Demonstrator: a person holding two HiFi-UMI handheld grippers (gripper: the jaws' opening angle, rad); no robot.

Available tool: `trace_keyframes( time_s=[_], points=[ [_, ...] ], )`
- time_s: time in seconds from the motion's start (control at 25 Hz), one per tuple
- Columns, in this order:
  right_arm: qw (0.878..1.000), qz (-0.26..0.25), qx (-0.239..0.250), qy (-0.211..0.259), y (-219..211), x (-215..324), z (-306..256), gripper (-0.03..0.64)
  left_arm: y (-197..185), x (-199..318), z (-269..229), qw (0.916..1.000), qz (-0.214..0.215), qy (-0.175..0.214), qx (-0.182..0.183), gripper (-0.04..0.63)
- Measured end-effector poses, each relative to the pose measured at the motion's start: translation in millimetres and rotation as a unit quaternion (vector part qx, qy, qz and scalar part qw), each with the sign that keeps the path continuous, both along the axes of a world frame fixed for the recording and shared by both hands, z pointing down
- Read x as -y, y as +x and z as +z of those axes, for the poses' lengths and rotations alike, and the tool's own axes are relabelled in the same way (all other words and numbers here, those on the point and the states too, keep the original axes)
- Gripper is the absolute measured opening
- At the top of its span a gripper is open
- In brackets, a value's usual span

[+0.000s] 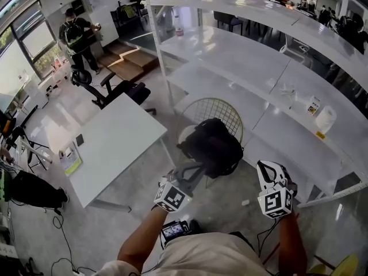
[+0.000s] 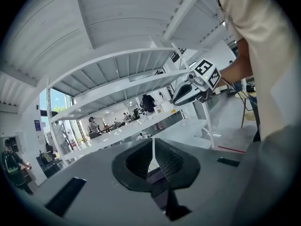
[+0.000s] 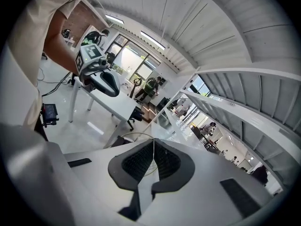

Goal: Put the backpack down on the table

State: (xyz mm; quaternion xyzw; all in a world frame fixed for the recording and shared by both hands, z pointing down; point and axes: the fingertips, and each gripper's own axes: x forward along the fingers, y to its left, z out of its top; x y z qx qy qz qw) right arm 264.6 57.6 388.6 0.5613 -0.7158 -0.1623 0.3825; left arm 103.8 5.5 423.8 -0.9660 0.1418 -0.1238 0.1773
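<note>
A black backpack [image 1: 211, 145] sits on a round wire chair [image 1: 218, 111] just in front of me. The white table [image 1: 112, 148] stands to its left. My left gripper [image 1: 197, 169] is shut and empty, and its tips point at the backpack's lower left edge. Whether they touch it I cannot tell. My right gripper [image 1: 264, 165] hangs to the right of the backpack, apart from it, also shut and empty. In the left gripper view the shut jaws [image 2: 153, 144] face the shelves, with the right gripper [image 2: 194, 84] above. In the right gripper view the jaws [image 3: 153, 146] face the table [image 3: 115, 103], with the left gripper [image 3: 101, 76] at upper left.
A long white shelf rack [image 1: 247, 62] runs along the right, with a paper roll [image 1: 326, 119] on it. A black office chair [image 1: 118, 91] stands behind the table. A booklet [image 1: 70, 157] lies on the table's near left corner. A black bag [image 1: 34, 191] and cables lie on the floor. A person [image 1: 76, 36] stands far back.
</note>
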Motion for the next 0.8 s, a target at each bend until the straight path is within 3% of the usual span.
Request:
trace_keyframes(
  time_s=[0.48,0.8],
  points=[
    [0.999,-0.025,0.014,-0.035,-8,60,29,0.026,-6,45,41,0.9981,-0.035,-0.049,0.013,0.023],
    [0.995,-0.073,0.029,-0.054,7,128,54,0.026,7,100,66,0.9910,-0.103,-0.081,0.026,0.025]
  ],
)
